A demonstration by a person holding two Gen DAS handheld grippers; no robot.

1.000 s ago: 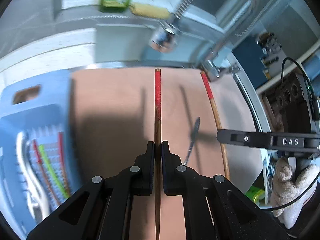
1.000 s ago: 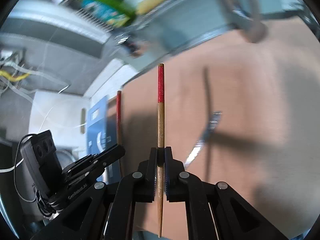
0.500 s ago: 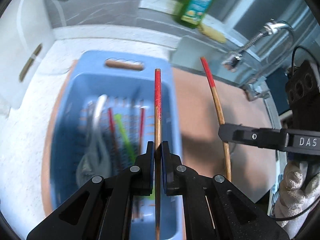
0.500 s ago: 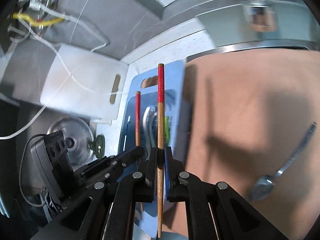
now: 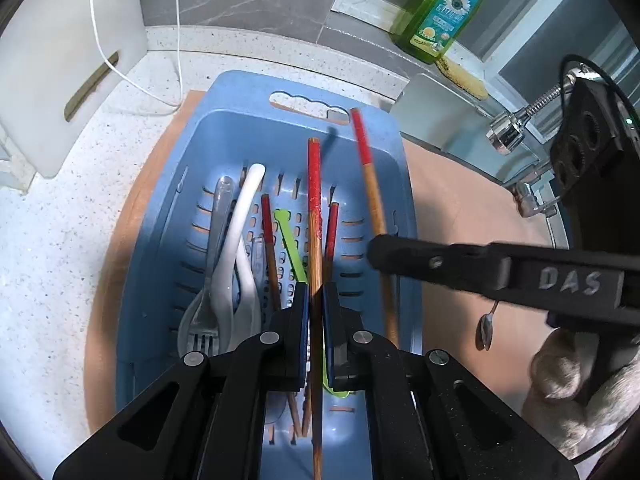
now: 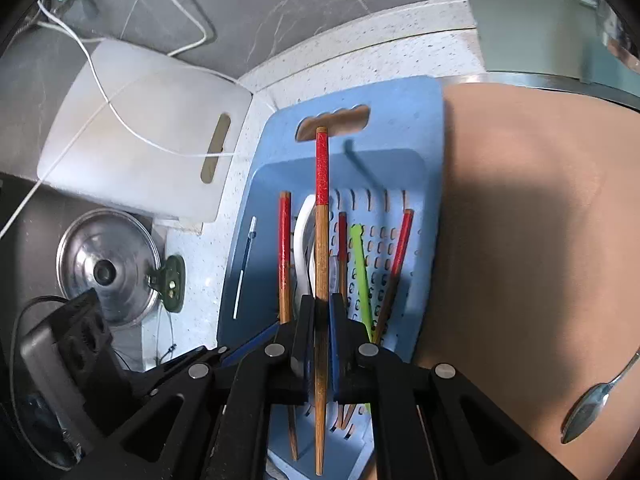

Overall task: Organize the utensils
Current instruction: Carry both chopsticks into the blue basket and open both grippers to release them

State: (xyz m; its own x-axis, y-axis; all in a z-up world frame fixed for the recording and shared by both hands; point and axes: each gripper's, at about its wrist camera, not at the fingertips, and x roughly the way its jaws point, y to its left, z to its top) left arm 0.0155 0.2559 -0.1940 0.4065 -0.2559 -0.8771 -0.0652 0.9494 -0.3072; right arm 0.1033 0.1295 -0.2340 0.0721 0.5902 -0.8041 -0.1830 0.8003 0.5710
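Observation:
My left gripper [image 5: 315, 296] is shut on a red-tipped wooden chopstick [image 5: 314, 216], held lengthwise over the blue slotted basket [image 5: 240, 136]. My right gripper [image 6: 319, 308] is shut on a second red-tipped chopstick [image 6: 321, 208], also over the basket [image 6: 400, 96]; in the left wrist view it [image 5: 370, 184] hangs at the basket's right side under the right gripper's finger [image 5: 440, 260]. The basket holds more red-tipped chopsticks [image 5: 267, 232], a green utensil [image 5: 289, 240], a white spoon [image 5: 236, 240] and a fork [image 5: 204, 320]. A metal spoon [image 6: 592, 396] lies on the brown mat.
The brown mat [image 6: 540, 220] lies right of the basket. A white cutting board [image 5: 60, 60] leans at the back left. A green soap bottle [image 5: 440, 12], sponge [image 5: 462, 76] and faucet head [image 5: 506, 132] are at the back right. A pot lid [image 6: 106, 268] lies left.
Both grippers swung left from the mat to over the blue basket, each still holding its chopstick. The metal spoon stayed on the mat, now at the right.

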